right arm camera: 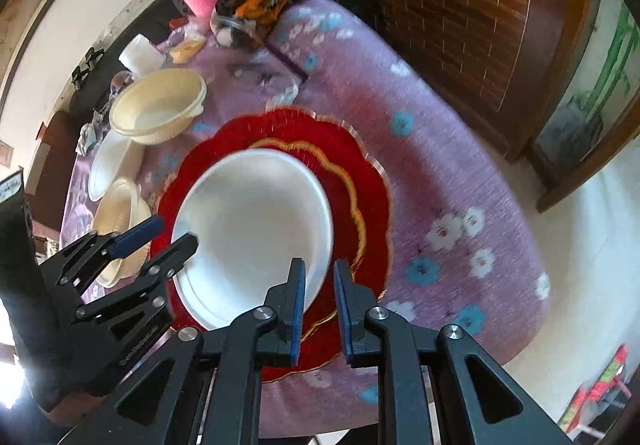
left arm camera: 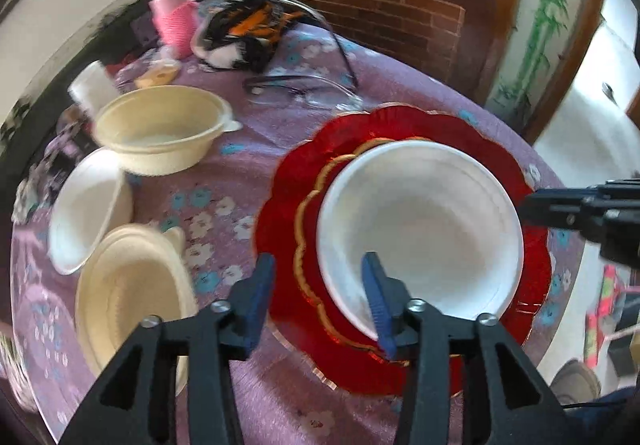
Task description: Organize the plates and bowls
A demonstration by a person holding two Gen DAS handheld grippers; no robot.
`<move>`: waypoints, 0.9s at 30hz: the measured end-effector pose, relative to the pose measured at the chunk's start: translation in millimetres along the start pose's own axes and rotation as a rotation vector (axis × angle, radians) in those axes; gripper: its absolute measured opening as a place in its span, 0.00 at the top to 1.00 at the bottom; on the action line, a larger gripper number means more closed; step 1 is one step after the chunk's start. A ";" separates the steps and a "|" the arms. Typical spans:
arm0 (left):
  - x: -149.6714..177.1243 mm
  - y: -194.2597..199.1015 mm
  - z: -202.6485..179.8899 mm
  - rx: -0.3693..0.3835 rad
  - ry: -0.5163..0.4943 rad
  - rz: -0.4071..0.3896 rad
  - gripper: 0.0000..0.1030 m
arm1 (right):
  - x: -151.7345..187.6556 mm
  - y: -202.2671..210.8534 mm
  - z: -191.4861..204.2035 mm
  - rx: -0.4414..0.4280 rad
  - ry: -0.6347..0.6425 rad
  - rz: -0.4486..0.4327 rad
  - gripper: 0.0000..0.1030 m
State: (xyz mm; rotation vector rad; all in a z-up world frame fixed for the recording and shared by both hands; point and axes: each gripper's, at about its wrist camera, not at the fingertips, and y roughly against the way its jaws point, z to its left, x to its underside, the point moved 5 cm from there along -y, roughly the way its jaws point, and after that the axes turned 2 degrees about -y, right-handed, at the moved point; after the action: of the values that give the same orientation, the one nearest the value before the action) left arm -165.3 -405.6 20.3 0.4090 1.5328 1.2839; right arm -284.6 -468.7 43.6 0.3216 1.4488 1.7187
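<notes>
A white foam bowl (left arm camera: 420, 217) (right arm camera: 252, 229) sits on a gold-rimmed red plate (left arm camera: 310, 205) (right arm camera: 348, 185), which lies on a larger scalloped red plate (left arm camera: 400, 125) (right arm camera: 280, 125). My left gripper (left arm camera: 320, 281) (right arm camera: 172, 233) is open and straddles the bowl's near-left rim. One finger is inside the bowl and one outside, and neither pad presses on it. My right gripper (right arm camera: 319, 265) (left arm camera: 528, 205) has narrow jaws closed on the bowl's opposite rim.
On the purple floral tablecloth (left arm camera: 224, 205), left of the plates, are a cream bowl (left arm camera: 160, 125), a tilted white bowl (left arm camera: 84, 209) and another cream bowl (left arm camera: 128, 293). Behind them are a white cup (left arm camera: 90, 85), a pink bottle (left arm camera: 172, 21), a black-and-orange cloth (left arm camera: 248, 29) and glasses (left arm camera: 304, 85).
</notes>
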 end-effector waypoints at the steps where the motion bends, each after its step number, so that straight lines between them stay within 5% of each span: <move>1: 2.4 7.3 5.1 -0.010 0.032 -0.019 0.56 | -1.4 2.7 -0.6 0.004 0.004 -0.013 0.85; 7: 35.7 48.7 37.4 -0.093 0.193 -0.091 0.56 | -7.0 17.9 37.4 -0.075 0.133 -0.067 0.84; 16: 123.9 85.1 121.5 -0.216 0.421 -0.039 0.56 | 32.0 -39.6 141.8 -0.246 0.286 0.140 0.85; 19: 148.7 103.0 153.3 -0.255 0.493 -0.062 0.53 | 27.0 -45.4 173.1 -0.239 0.316 0.130 0.84; 27: 226.8 139.5 216.1 -0.329 0.643 -0.065 0.51 | 1.7 -75.7 218.7 -0.128 0.334 0.130 0.61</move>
State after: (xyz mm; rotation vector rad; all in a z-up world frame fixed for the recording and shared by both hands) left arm -118.3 -68.0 57.1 -0.2959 1.7827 1.6761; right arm -107.8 -319.4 39.8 0.0613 1.5698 2.0337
